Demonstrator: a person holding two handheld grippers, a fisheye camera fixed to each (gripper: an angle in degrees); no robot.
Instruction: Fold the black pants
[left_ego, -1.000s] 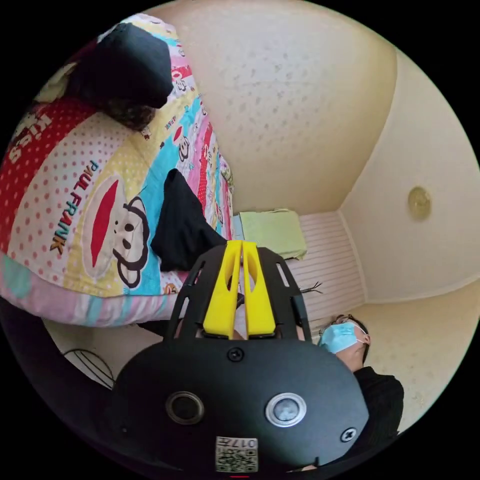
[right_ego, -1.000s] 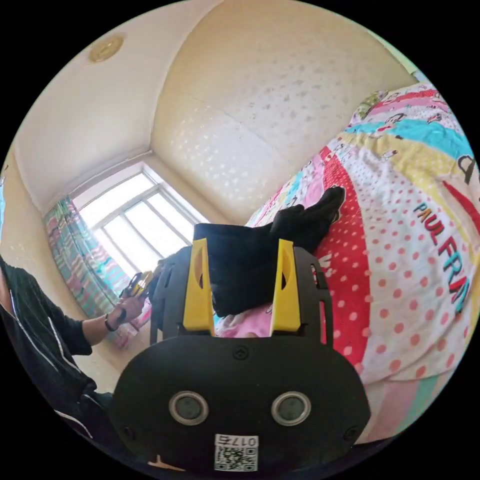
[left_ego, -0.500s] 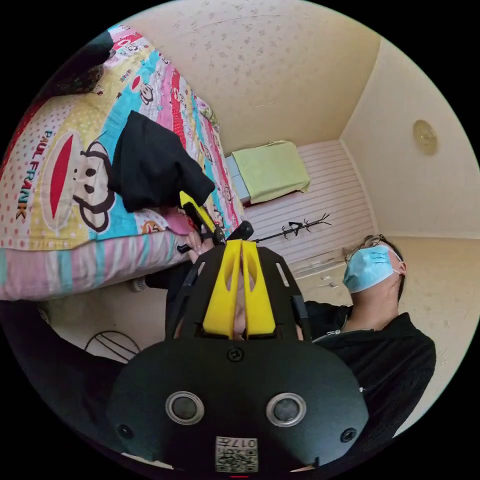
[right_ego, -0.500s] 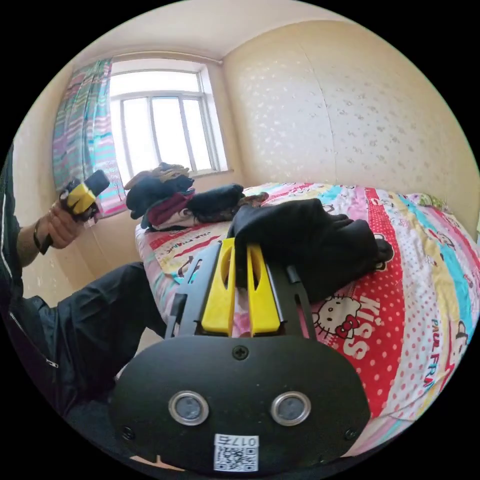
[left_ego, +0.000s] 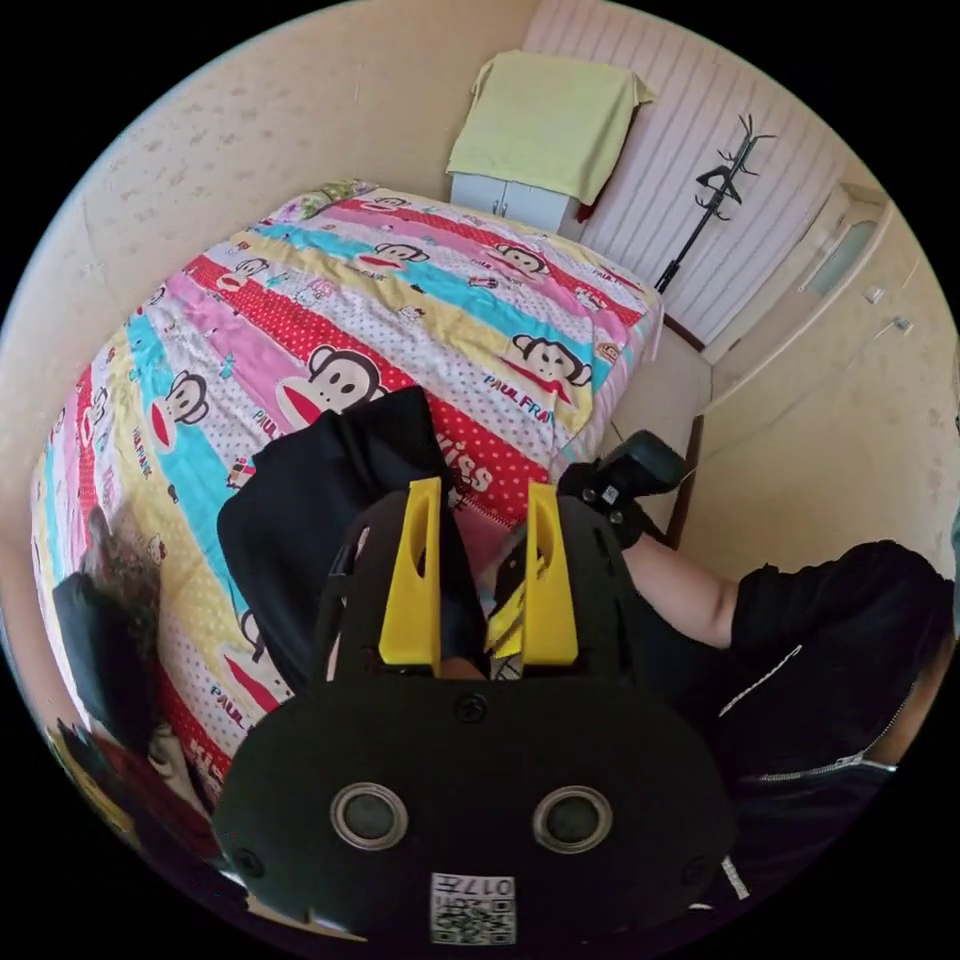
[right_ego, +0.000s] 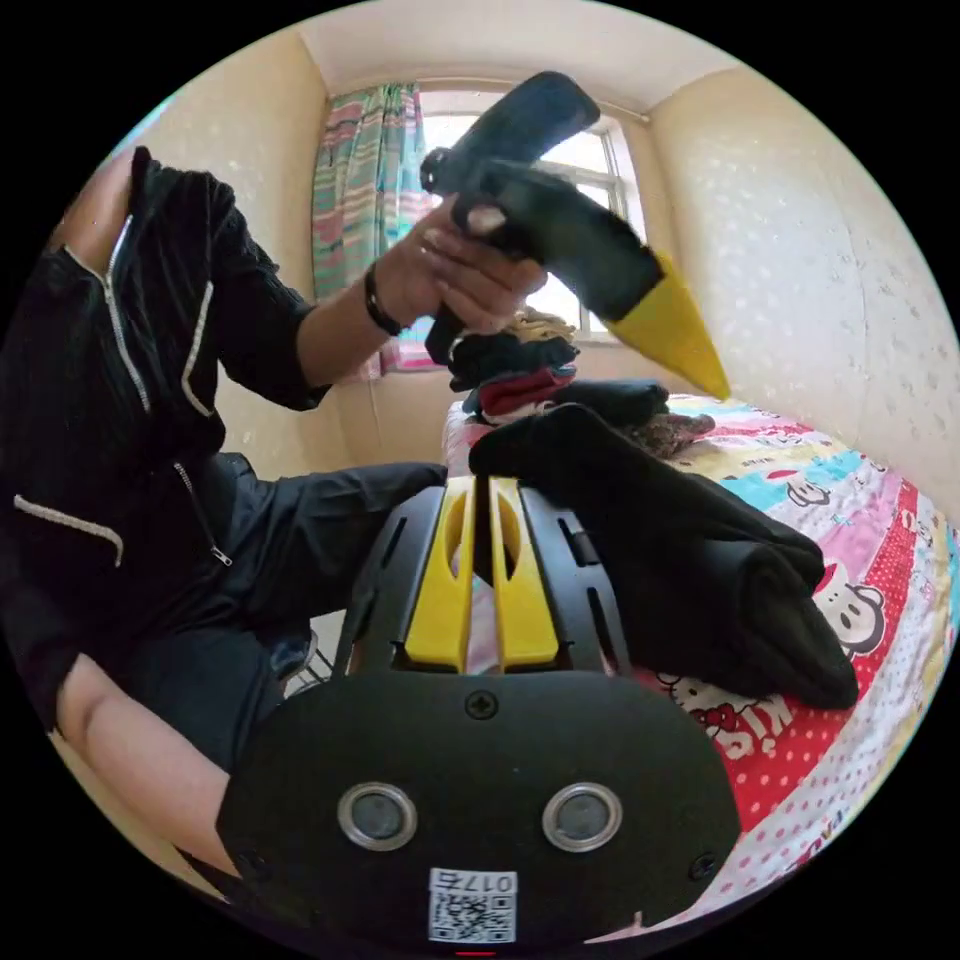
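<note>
So the black pants (left_ego: 310, 500) are bunched up on the cartoon quilt (left_ego: 420, 290), right under the left gripper (left_ego: 483, 520), whose jaws are spread wide with nothing in them. Right gripper (right_ego: 480, 520) has its jaws nearly together at the near edge of the pants (right_ego: 680, 560); can't tell if it's actually pinching fabric

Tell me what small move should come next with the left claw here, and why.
Probably lower the left claw onto the near edge of the black pants and close it. Its jaws stand open above the bunched pants on the bed, while the right claw looks already shut at the fabric edge, so a second grip would let the pants be spread.
</note>
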